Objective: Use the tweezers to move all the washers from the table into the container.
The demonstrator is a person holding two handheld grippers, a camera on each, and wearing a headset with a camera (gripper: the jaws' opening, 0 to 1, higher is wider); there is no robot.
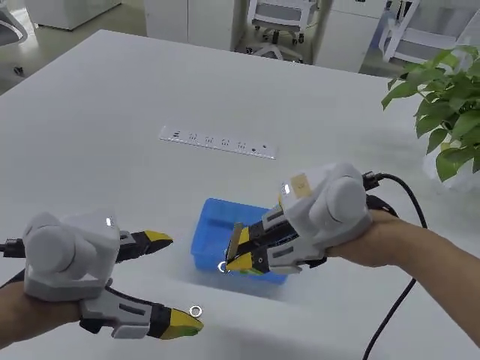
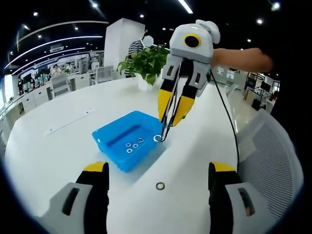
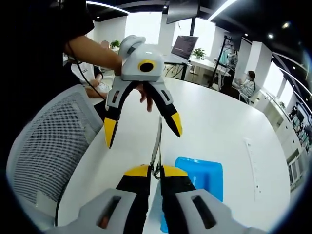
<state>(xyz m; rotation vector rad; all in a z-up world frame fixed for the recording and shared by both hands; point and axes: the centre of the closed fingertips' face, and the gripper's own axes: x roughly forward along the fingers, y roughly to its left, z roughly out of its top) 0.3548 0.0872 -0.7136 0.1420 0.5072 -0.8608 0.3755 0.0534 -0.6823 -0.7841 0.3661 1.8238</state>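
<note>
The blue container [image 1: 214, 234] sits on the white table before me. My right gripper [image 1: 241, 253] is shut on the tweezers [image 2: 166, 118], whose tip holds a washer [image 2: 157, 138] over the container's near rim [image 2: 146, 151]. Three washers [image 2: 129, 145] lie inside it. One more washer [image 1: 196, 310] lies on the table, beside the lower jaw of my left gripper [image 1: 171, 281], which stands open with nothing between its fingers. In the right gripper view the tweezers [image 3: 157, 141] run out from the shut jaws toward the open left gripper [image 3: 143, 129].
A white power strip [image 1: 217, 141] lies across the table beyond the container. A potted plant [image 1: 446, 112] stands at the right edge. A black cable [image 1: 405, 225] trails from the right gripper. A mesh chair [image 3: 53, 146] stands behind the person.
</note>
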